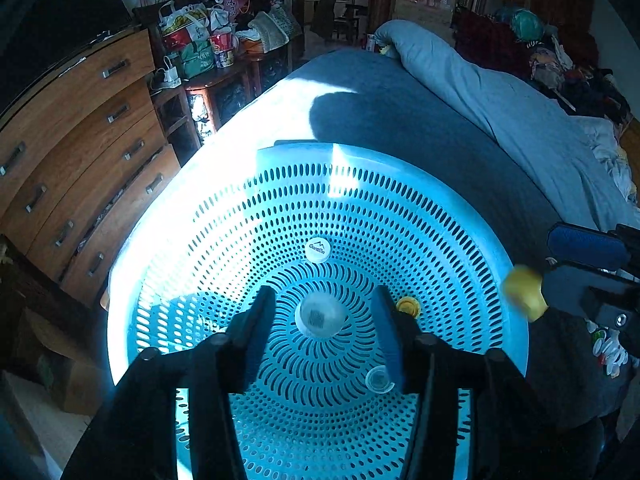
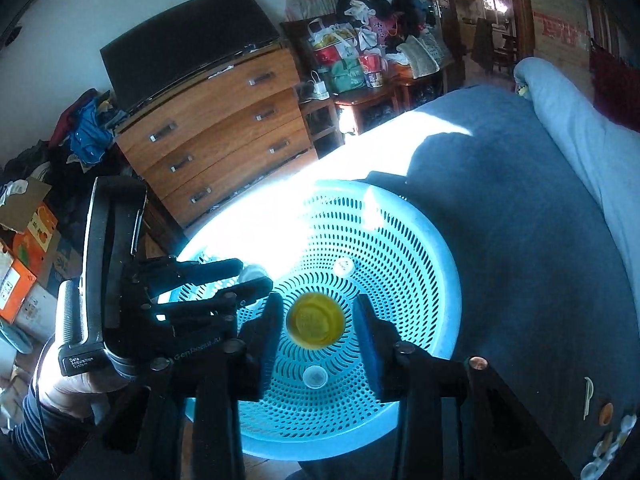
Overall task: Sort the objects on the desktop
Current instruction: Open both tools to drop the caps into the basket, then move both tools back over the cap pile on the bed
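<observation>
- Left gripper (image 1: 323, 326) is hanging over the blue basket (image 1: 496, 256) on the bed, fingers apart, a white cap (image 1: 320, 315) sitting loose between them.
- Right gripper (image 2: 318, 326) is gaping too, its yellow cap (image 2: 315, 321) looking mid-drop over the basket.
- Caps look light, stiff, slippery; pinching across the rim seems best.

A lived-in home bedroom: a bed (image 1: 400, 92) with a rumpled blue quilt (image 1: 500, 92), a wooden chest of drawers (image 2: 224, 128), and piled clothes and bags (image 2: 360, 40).
</observation>
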`<state>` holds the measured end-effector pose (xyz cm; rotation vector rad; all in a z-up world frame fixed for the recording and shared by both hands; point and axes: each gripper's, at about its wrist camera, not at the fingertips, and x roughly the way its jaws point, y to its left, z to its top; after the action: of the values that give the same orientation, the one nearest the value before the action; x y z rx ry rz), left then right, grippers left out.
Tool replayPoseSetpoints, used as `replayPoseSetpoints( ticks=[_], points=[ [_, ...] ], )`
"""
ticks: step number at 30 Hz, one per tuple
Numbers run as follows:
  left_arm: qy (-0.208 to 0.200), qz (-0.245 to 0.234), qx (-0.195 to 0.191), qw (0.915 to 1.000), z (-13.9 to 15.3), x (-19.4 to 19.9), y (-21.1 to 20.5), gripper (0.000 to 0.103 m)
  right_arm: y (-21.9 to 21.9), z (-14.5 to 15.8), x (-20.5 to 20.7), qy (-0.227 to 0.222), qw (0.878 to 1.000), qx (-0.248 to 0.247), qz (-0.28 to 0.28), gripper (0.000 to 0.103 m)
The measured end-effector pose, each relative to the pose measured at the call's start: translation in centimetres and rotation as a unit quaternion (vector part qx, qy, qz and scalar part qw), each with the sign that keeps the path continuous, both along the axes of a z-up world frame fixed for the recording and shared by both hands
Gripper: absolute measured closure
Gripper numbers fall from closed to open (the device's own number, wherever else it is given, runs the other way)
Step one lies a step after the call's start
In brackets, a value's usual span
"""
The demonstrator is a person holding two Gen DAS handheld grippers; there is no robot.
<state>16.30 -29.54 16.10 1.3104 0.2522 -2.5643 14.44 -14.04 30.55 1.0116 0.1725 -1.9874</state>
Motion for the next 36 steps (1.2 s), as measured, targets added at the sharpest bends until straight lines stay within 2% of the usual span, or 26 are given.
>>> replayPoseSetpoints(
  ticks=[6,9,11,16,19,22,24,28,32,35,36],
  points=[
    [0.001,0.0,0.001,1.0,-0.2,0.2,0.6,0.053,1.1,1.0,1.0,0.017,1.0,-0.02,-0.01,0.048],
    [0.017,-0.009,-0.001,0.9998,0.4,0.7,1.6,0.053,3.7,1.9,2.7,0.046,0.997,-0.047,-0.027,0.046],
    [0.036,-0.026,-0.006,0.999,1.0,1.1,3.1,0.053,6.1,1.6,4.2,0.071,0.995,-0.056,-0.045,0.037],
    [0.073,-0.1,-0.014,0.9922,2.4,1.3,9.8,0.053,14.7,-2.4,6.6,0.073,0.988,-0.039,-0.127,0.036],
    [0.09,-0.161,-0.014,0.9828,3.0,0.9,15.3,0.053,21.4,-5.1,7.5,0.059,0.98,-0.018,-0.191,0.036],
    [0.092,-0.228,-0.011,0.9692,2.5,0.3,21.1,0.052,29.7,-7.6,8.6,0.042,0.961,0.011,-0.274,0.036],
    [0.077,-0.266,-0.009,0.9609,1.4,-0.4,25.0,0.052,36.1,-9.0,9.7,0.025,0.941,0.023,-0.338,0.036],
    [0.029,-0.321,0.003,0.9466,-1.5,-1.7,31.7,0.052,48.1,-11.2,12.5,0.003,0.886,0.044,-0.461,0.044],
    [-0.002,-0.37,0.01,0.929,-3.3,-1.8,37.0,0.052,56.8,-13.4,13.8,-0.028,0.837,0.026,-0.546,0.045],
    [-0.017,-0.394,0.004,0.9191,-4.1,-1.7,40.0,0.052,60.4,-15.8,13.3,-0.065,0.825,-0.008,-0.561,0.045],
    [-0.021,-0.399,0.003,0.9167,-4.2,-1.6,40.6,0.052,60.6,-16.4,12.9,-0.075,0.827,-0.021,-0.556,0.045]
  ],
)
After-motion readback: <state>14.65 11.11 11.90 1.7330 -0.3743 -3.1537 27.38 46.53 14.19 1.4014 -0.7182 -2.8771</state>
